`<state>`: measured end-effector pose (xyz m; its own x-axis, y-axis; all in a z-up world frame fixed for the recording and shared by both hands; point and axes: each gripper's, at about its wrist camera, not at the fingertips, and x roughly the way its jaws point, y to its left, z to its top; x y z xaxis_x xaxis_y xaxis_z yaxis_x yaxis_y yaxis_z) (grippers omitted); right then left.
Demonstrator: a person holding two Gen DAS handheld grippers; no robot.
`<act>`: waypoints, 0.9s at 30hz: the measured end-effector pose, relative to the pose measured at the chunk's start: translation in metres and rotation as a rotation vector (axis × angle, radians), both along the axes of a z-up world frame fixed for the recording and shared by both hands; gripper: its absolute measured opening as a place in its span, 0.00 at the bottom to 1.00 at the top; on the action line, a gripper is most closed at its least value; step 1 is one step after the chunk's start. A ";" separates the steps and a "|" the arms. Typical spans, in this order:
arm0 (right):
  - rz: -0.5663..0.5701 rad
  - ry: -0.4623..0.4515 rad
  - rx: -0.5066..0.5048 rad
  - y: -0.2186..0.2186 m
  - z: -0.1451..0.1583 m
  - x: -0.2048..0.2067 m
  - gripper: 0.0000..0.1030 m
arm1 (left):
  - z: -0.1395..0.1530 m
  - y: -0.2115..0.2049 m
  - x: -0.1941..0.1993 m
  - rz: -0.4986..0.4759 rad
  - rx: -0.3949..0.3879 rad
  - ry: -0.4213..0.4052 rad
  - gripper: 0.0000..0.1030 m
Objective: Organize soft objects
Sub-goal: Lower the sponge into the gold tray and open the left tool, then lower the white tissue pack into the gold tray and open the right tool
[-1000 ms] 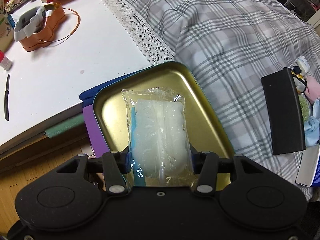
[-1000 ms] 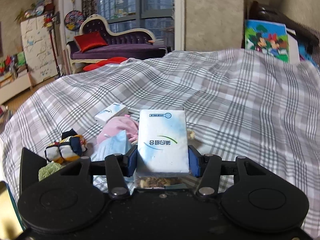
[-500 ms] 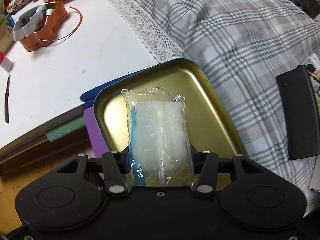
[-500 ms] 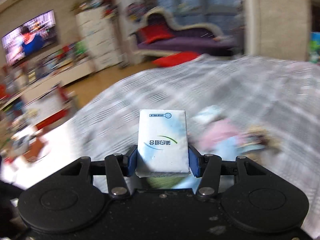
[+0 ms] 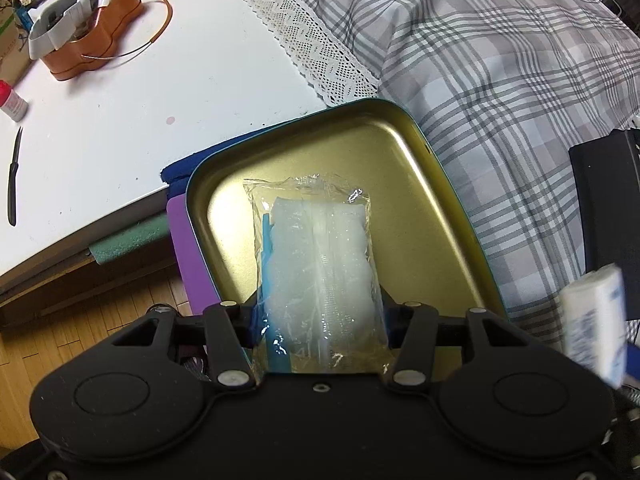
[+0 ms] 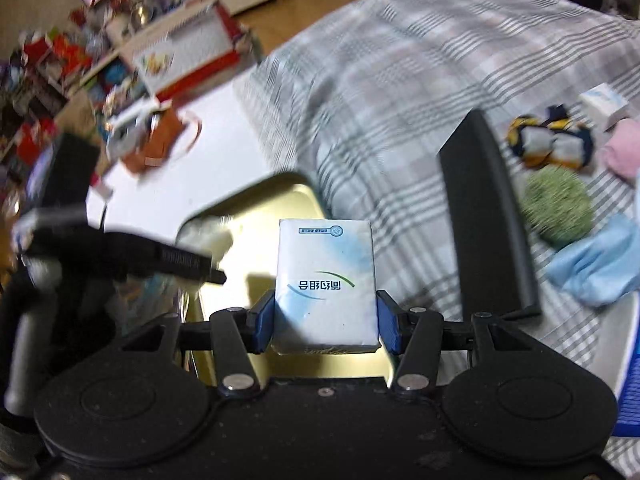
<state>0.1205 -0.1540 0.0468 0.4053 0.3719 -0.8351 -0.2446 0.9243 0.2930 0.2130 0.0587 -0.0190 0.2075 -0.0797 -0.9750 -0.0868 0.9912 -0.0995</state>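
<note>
Left gripper [image 5: 320, 320] clamps a clear pack [image 5: 316, 264] over the gold tin tray [image 5: 420, 184]; right gripper [image 6: 326, 320] grips a tissue pack [image 6: 326, 280] above the tray's near edge.

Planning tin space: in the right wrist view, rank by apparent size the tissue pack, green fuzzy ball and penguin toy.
1. tissue pack, though inflated by nearness to the camera
2-3. green fuzzy ball and penguin toy look alike, unranked

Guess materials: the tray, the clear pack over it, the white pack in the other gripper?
Tray: looks like metal tin, glossy gold inside, teal outside; it mirrors glare. Clear pack in the left hand-held gripper: thin transparent plastic film, crinkled and shiny, over something white and soft-looking. White pack in the right hand-held gripper: printed wrap, probably plastic film over tissues; unsure.
</note>
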 end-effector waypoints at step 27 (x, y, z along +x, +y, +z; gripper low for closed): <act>0.022 0.064 -0.050 0.022 -0.018 -0.007 0.61 | 0.004 -0.005 0.002 -0.024 0.031 -0.030 0.65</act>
